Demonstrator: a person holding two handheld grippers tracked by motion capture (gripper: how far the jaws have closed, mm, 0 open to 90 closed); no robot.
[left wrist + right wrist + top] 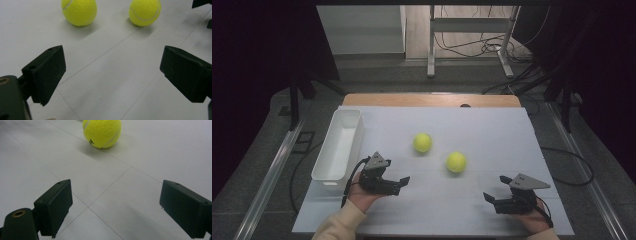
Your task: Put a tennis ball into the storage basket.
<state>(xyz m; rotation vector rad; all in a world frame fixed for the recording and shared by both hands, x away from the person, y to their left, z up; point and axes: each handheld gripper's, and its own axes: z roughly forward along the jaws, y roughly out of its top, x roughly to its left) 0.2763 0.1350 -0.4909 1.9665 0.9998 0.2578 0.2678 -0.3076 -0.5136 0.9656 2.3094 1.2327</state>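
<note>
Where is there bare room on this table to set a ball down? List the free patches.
Free: the far right of the white table top, beyond the two tennis balls; the near middle strip between the left gripper and right gripper; inside the white bin. Tighter: the patch between the bin, the left gripper and the balls.

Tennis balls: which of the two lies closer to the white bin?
The farther-back tennis ball, left of centre. It sits nearer the white bin at the table's left edge, while the other tennis ball lies further right and closer to the person.
</note>
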